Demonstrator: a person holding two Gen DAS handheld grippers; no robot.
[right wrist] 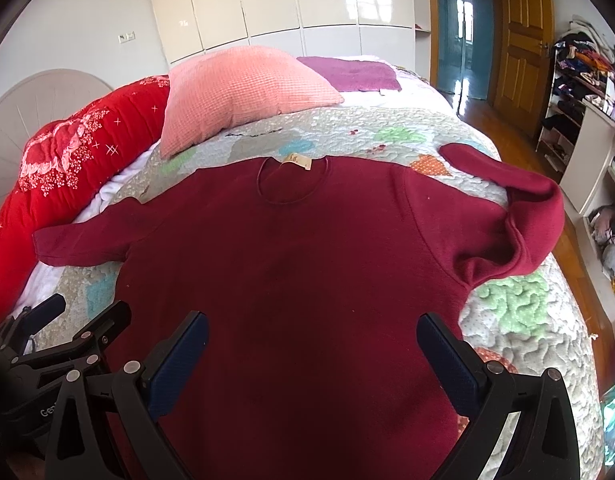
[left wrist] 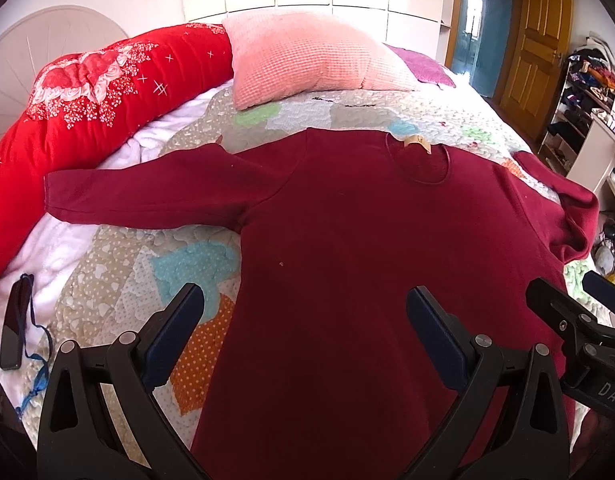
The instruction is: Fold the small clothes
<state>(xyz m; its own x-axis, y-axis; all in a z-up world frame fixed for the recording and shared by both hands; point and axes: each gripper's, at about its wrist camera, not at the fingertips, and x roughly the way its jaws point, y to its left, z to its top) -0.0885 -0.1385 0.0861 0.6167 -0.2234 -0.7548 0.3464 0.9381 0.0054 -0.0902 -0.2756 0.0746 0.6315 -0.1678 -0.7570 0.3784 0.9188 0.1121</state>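
Left claw [left wrist: 305, 320] spread, empty, over shirt [left wrist: 347, 248] hem; right claw [right wrist: 311, 344] same. Shirt flat on bed [right wrist: 519, 312], right sleeve [right wrist: 519, 216] bunched. Smooth sleeve first, pinch hem corners, fold evenly.

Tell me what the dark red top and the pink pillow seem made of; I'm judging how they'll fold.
Dark red top: looks like soft matte knit, perhaps fleece; its bent sleeve holds rounded folds. Pink pillow: waffle-textured fabric, showing a small square grid.
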